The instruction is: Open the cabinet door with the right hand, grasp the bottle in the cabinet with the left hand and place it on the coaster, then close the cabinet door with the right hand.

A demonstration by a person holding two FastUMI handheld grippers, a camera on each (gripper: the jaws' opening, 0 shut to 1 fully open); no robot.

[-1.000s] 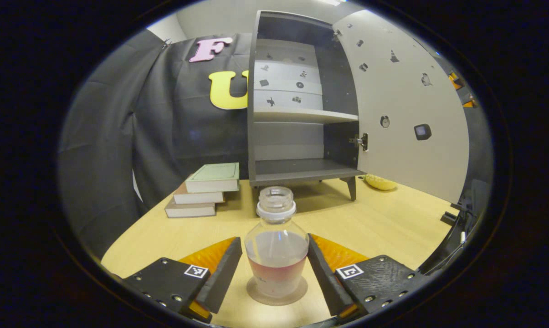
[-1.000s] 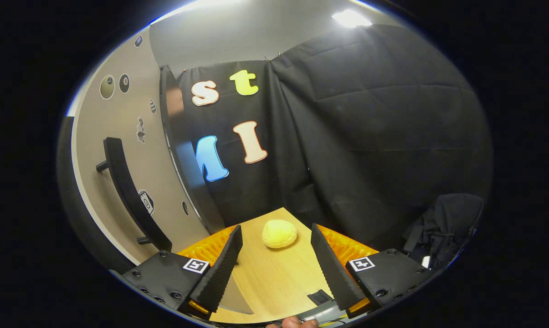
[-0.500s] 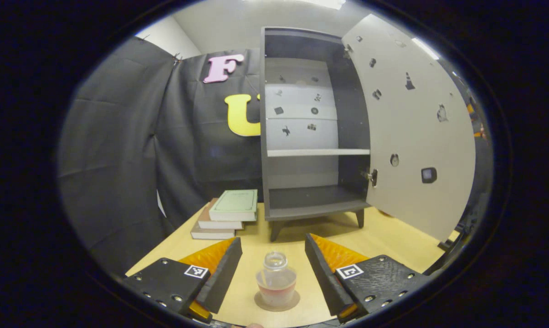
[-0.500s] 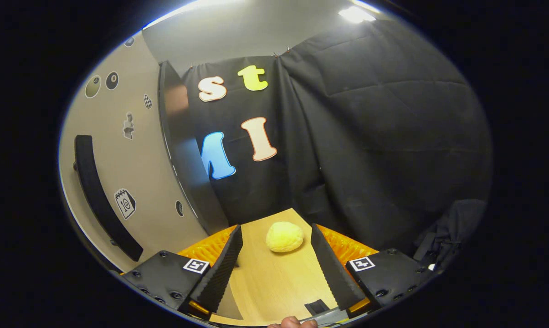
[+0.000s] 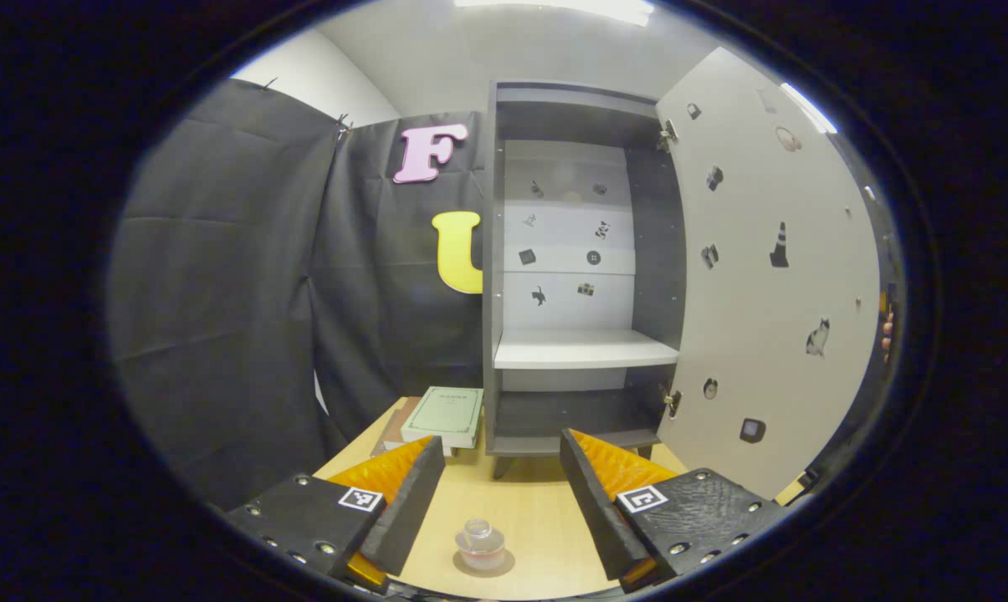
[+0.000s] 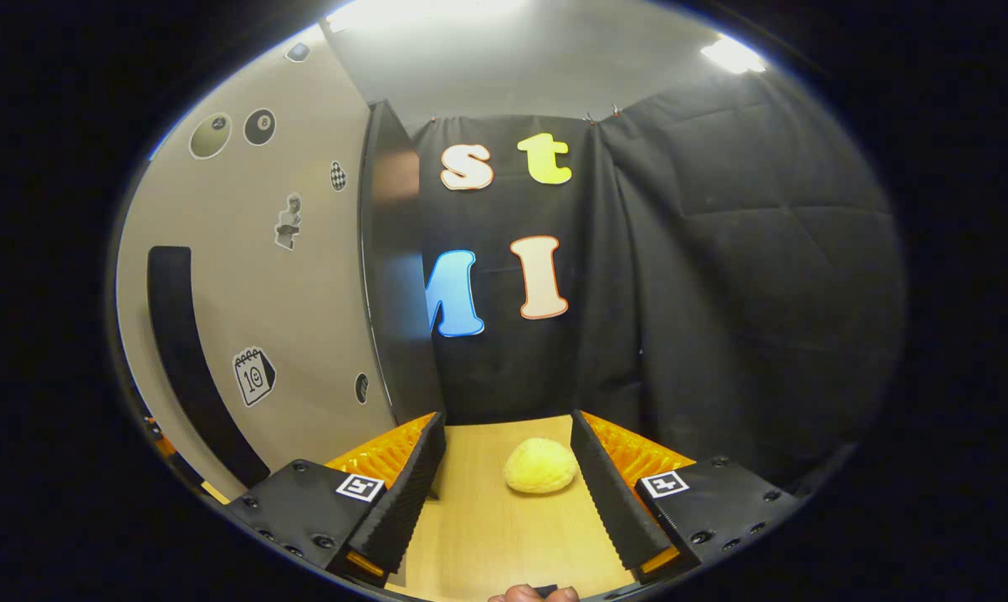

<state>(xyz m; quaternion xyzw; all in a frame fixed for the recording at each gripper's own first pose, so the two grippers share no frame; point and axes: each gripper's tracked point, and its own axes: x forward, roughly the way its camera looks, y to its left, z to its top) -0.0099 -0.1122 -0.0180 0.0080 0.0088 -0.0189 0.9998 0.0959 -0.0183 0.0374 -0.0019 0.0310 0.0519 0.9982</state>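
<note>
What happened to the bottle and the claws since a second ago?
The left claw pulled up and back from the bottle, which now looks small and far below it. Its fingers were already open around the bottle, not squeezing. The right claw shifted a little beside the cabinet door, open as before. The bottle stayed on its coaster, the door stayed open, and the yellow lump and books did not move.
</note>
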